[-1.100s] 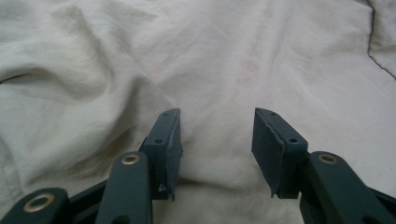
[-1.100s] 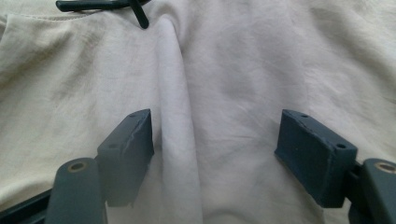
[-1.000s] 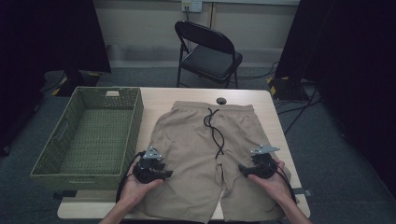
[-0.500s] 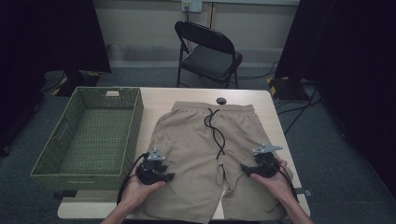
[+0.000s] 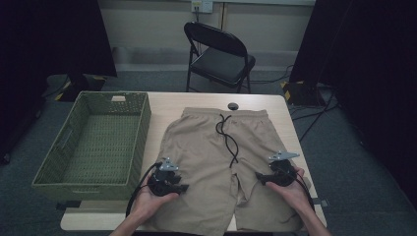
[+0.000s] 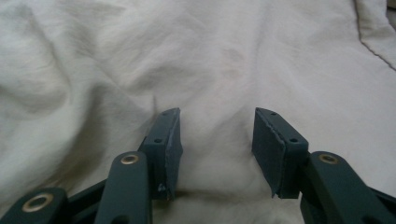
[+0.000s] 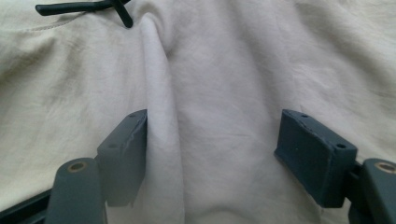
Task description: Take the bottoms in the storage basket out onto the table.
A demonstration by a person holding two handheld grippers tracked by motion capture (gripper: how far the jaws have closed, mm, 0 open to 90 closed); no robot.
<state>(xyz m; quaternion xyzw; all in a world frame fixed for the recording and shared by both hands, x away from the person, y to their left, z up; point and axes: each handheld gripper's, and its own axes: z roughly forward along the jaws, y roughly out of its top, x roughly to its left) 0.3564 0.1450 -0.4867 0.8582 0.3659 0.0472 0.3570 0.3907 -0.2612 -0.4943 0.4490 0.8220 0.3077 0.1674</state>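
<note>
Khaki shorts [image 5: 206,142] lie flat on the wooden table [image 5: 167,101], waistband at the far side, with a black drawstring [image 5: 228,137] trailing down the middle. My left gripper [image 5: 178,187] rests low over the shorts' left leg. In the left gripper view its jaws [image 6: 217,114] stand apart over smooth cloth [image 6: 210,56], gripping nothing. My right gripper [image 5: 260,177] sits over the right leg. In the right gripper view its jaws [image 7: 215,114] stand wide open, a raised fold of cloth [image 7: 159,70] running between them, and the drawstring end [image 7: 84,7] lies beyond.
A green woven basket [image 5: 142,128] with nothing in it stands at the table's left, close beside the shorts. A small black round fitting [image 5: 232,105] sits by the far edge. A black folding chair [image 5: 221,54] stands behind the table.
</note>
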